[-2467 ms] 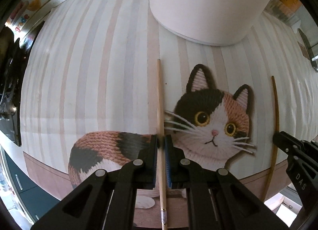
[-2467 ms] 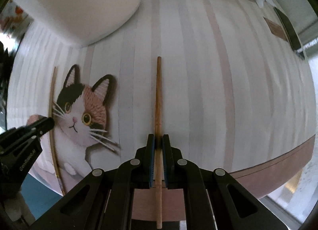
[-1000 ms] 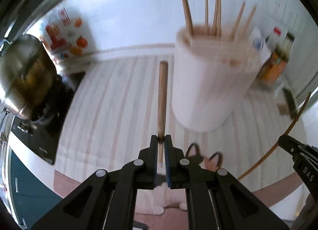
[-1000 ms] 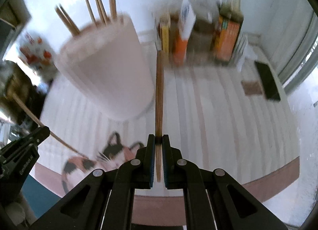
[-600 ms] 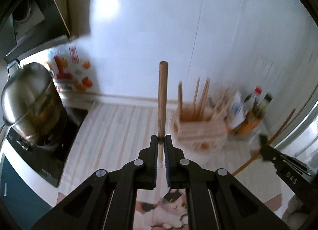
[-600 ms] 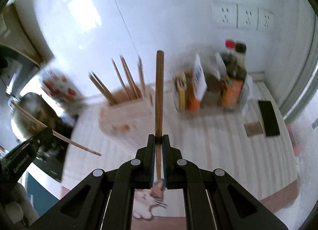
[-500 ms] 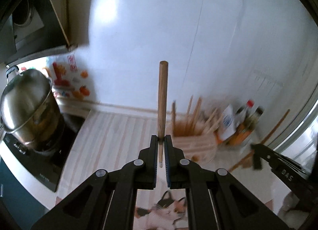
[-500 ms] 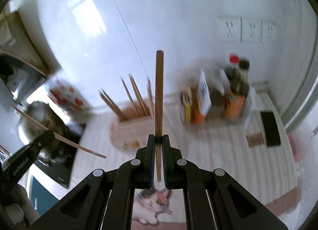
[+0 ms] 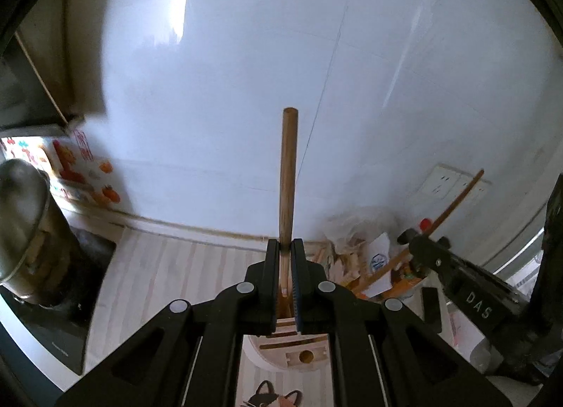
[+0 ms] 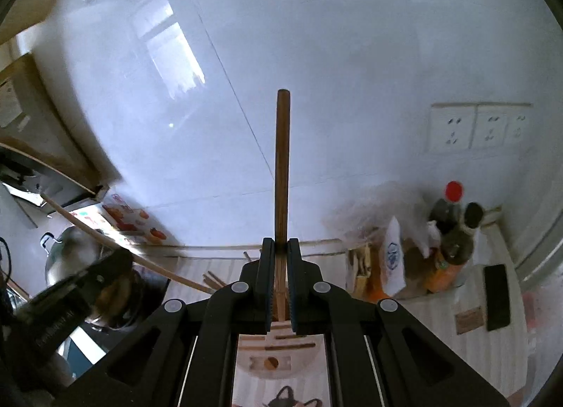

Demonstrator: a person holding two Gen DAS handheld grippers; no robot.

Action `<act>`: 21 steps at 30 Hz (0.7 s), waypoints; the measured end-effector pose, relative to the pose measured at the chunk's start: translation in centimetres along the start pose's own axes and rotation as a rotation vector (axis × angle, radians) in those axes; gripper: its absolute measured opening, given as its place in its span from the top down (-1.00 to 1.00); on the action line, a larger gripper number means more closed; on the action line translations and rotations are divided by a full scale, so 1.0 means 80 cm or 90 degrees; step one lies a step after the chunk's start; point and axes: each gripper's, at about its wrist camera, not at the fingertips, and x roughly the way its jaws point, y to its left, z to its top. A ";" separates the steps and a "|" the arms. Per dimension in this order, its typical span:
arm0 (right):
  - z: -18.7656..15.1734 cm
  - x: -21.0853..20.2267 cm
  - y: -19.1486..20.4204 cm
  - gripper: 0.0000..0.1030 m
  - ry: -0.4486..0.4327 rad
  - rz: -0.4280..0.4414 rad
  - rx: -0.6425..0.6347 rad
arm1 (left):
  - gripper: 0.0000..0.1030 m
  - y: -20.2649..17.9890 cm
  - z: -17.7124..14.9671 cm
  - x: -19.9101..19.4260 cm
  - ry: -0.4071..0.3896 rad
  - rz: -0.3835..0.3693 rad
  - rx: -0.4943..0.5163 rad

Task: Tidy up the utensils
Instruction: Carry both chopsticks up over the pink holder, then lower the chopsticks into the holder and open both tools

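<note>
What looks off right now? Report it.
Nothing stands out. Each gripper, left and right, is shut on one wooden chopstick, held upright over the slotted white utensil holder. The bottles by the wall stand upright; nothing has spilled.

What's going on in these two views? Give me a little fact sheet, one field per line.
Left gripper: shut on a chopstick, held upright
Right gripper: shut on a second chopstick, also upright
Below both: white utensil holder with a slotted wooden top
Surface: striped mat with a cat picture
Left side: steel pot
Right side: sauce bottles by the wall
Progress: chopsticks not yet released
</note>
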 end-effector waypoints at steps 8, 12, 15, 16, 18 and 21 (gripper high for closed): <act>0.003 0.092 -0.018 0.87 0.080 0.003 0.013 | 0.93 0.013 -0.021 0.083 0.084 0.011 -0.036; -0.008 0.114 -0.028 0.87 0.102 0.001 0.016 | 0.93 0.013 -0.026 0.099 0.098 0.015 -0.043; -0.012 0.124 -0.032 0.87 0.113 -0.001 0.015 | 0.92 0.015 -0.026 0.106 0.096 0.019 -0.045; -0.013 0.127 -0.033 0.87 0.117 -0.002 0.015 | 0.92 0.012 -0.025 0.106 0.096 0.021 -0.044; -0.014 0.130 -0.035 0.87 0.122 -0.003 0.015 | 0.92 0.011 -0.024 0.107 0.096 0.018 -0.045; -0.018 0.134 -0.038 0.87 0.131 -0.001 0.015 | 0.92 0.012 -0.024 0.107 0.094 0.020 -0.044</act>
